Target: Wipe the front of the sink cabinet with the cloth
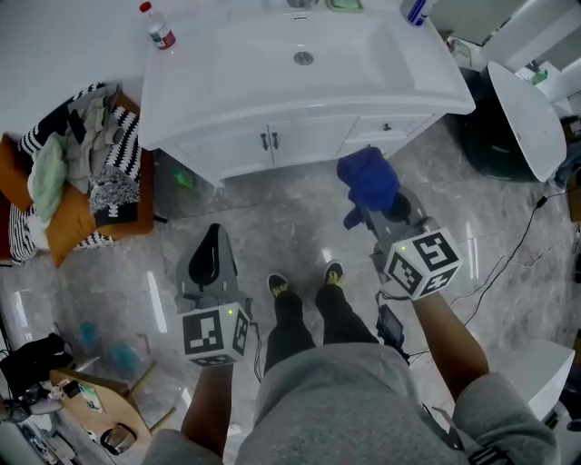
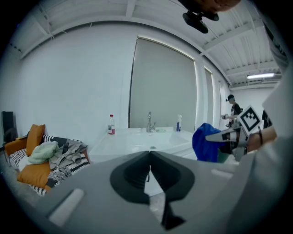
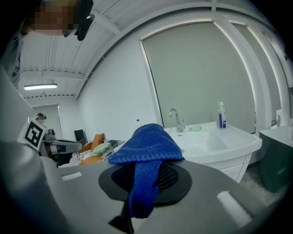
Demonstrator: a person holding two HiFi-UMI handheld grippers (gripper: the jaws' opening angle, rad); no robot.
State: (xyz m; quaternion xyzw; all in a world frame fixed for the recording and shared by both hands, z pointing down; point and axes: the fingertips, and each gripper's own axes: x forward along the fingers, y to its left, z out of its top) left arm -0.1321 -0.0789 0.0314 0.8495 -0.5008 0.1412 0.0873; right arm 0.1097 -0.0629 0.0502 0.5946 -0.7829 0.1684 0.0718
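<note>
Before the right part of the sink cabinet, close to its front, the right claw was clamped on the blue cloth. The cloth lay bunched over the tip of this claw, and in the right gripper view one end of it hung down between the jaws. In the head view the cloth overlapped the lower edge of the cabinet front, but I could not tell whether it touched the cabinet.

The left claw was held over the grey floor, well apart from the cabinet. Its jaws were together, with nothing between them.

The white basin in the cabinet top showed its drain in the middle. At the back left corner of the top stood a clear bottle with a red cap. At the back right corner stood a blue and white bottle, cut off by the picture edge in the head view. The faucet rose at the back edge, and beside it lay a small green thing, too much cut off to name.

Left of the cabinet, an orange armchair held a pile of clothes: striped, grey and pale green pieces.

Near the lower left corner of the head view, a small round desk carried some things too small to make out. Right of the cabinet, a dark bin-like thing was partly hidden behind a white oval thing, and its inside was not visible.
</note>
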